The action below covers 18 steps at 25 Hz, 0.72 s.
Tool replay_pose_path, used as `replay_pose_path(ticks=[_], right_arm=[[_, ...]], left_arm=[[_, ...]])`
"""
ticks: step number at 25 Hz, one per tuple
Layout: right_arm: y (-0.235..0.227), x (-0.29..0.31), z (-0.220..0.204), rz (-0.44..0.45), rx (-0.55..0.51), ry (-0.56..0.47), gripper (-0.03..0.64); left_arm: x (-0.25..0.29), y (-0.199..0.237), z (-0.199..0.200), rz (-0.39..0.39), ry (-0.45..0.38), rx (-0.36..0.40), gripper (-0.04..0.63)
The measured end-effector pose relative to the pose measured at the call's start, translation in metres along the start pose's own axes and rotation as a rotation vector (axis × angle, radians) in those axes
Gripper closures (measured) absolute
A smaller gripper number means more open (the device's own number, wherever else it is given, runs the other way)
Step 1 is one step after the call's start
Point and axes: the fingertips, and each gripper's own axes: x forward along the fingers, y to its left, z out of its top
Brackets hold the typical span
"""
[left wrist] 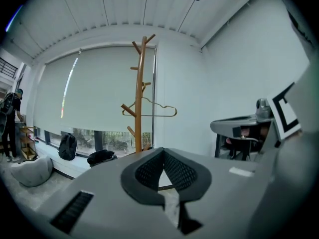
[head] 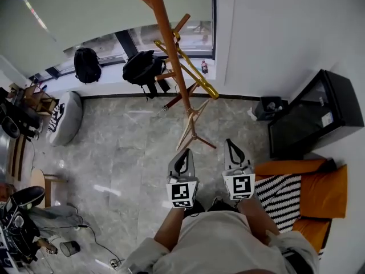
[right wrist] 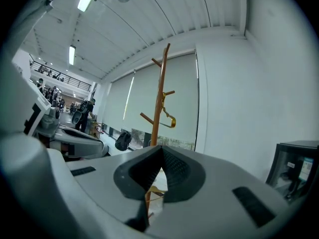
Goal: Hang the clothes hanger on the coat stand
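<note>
A wooden coat stand (head: 171, 50) rises from the stone floor in front of me. A gold clothes hanger (head: 191, 70) hangs on one of its pegs, and shows again as the hanger (left wrist: 155, 108) and the hanger (right wrist: 168, 118) in both gripper views. The stand (left wrist: 140, 93) is straight ahead of the left gripper; the stand (right wrist: 159, 98) is also ahead of the right one. My left gripper (head: 181, 163) and right gripper (head: 234, 152) are held side by side near my body, well short of the stand. Both are shut with nothing between their jaws.
Two black backpacks (head: 86, 64) (head: 142, 67) rest on the window sill. A white beanbag (head: 64, 117) lies at the left. A black cabinet (head: 311, 114) and an orange chair with a striped cushion (head: 308, 193) stand at the right. Cables and gear (head: 23, 221) clutter the lower left.
</note>
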Motion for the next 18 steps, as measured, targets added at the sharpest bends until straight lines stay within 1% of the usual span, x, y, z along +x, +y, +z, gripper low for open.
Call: replay_pose_path(ticks=[3, 6, 10, 14, 18], right_arm=[[0.008, 0.000, 0.016, -0.002, -0.011, -0.027, 0.612], [0.009, 0.003, 0.024, -0.003, 0.007, -0.028, 0.612], [0.017, 0.001, 0.029, -0.005, 0.009, -0.027, 0.612], [0.022, -0.002, 0.036, 0.003, 0.007, -0.036, 0.612], [0.026, -0.006, 0.048, 0.006, 0.005, -0.060, 0.612]], left_arm=[[-0.009, 0.010, 0.011, 0.005, -0.025, 0.007, 0.586], [-0.013, 0.017, 0.023, 0.010, -0.045, 0.003, 0.587], [-0.021, 0.020, 0.033, -0.010, -0.058, -0.014, 0.586], [-0.027, 0.022, 0.034, -0.015, -0.060, -0.006, 0.588], [-0.030, 0.021, 0.031, -0.019, -0.059, 0.022, 0.588]])
